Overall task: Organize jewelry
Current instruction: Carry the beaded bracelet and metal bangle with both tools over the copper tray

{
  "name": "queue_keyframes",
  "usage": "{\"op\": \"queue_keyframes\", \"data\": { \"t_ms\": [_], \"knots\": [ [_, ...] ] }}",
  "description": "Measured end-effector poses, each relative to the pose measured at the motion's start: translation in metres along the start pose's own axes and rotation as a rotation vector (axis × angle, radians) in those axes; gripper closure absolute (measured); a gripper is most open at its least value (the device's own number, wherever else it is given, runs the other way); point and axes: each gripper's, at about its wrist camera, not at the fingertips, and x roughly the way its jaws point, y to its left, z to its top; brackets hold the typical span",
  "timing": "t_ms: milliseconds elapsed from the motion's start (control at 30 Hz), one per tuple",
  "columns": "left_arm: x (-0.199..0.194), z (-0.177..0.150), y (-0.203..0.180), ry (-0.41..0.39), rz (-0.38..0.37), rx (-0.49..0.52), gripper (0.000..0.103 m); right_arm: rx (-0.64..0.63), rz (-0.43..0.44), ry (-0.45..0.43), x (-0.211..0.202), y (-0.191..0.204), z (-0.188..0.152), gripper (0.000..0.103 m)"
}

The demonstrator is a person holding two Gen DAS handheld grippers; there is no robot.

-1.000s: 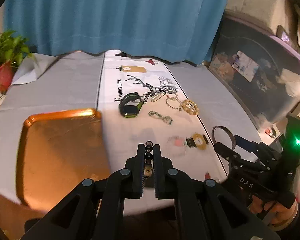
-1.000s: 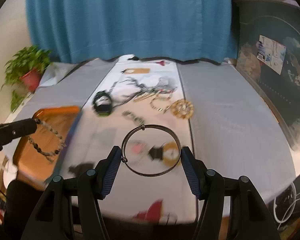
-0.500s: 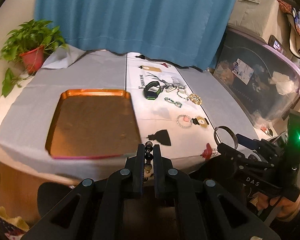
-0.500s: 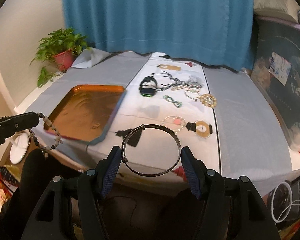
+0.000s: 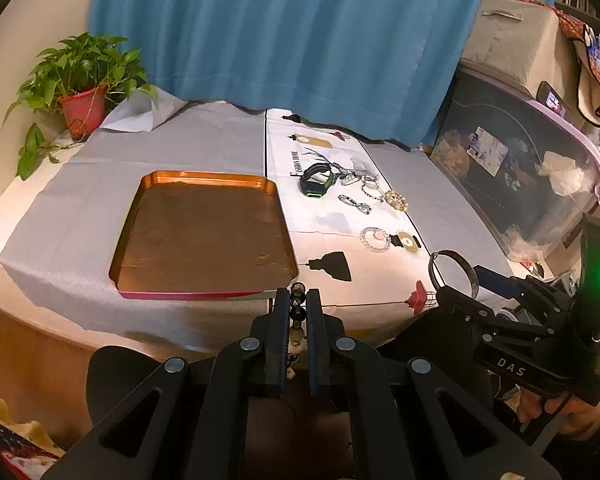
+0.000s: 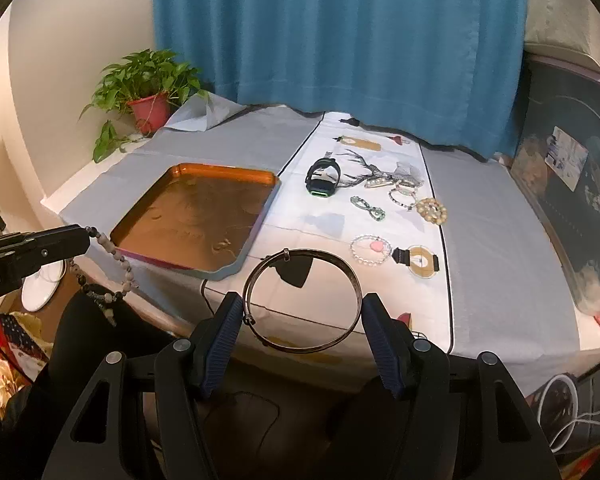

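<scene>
My left gripper [image 5: 298, 300] is shut on a beaded bracelet [image 5: 298, 312], held off the table's near edge; the bracelet hangs from it in the right wrist view [image 6: 108, 268]. My right gripper [image 6: 302, 312] is shut on a silver bangle [image 6: 302, 300], held flat between the pads; the bangle also shows in the left wrist view [image 5: 452, 270]. An empty copper tray [image 5: 204, 232] lies on the grey cloth; in the right wrist view the tray [image 6: 196, 216] is left of centre. Several jewelry pieces lie on the white runner, among them a black watch [image 6: 322, 180] and a gold bead ring [image 6: 431, 210].
A potted plant [image 6: 146, 92] stands at the far left corner. A blue curtain [image 6: 336, 40] hangs behind the table. A dark storage box [image 5: 516, 184] stands right of the table. A crystal bracelet [image 6: 370, 250] and a gold-faced watch [image 6: 420, 260] lie near the front.
Both grippers have pulled back and up from the table, each still holding its piece. The tray and jewelry now look farther away and the table's near edge shows.
</scene>
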Motion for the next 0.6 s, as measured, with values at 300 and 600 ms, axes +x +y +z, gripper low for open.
{"op": "queue_keyframes", "data": {
  "t_ms": [300,600],
  "knots": [
    [0.009,0.001,0.013,0.013,-0.004,-0.019,0.098,-0.027,0.005,0.034,0.015,0.011,0.003,0.041],
    [0.032,0.024,0.044,0.006,0.026,-0.036,0.098,-0.072,0.063,0.067,0.061,0.041,0.023,0.041]
  ]
}}
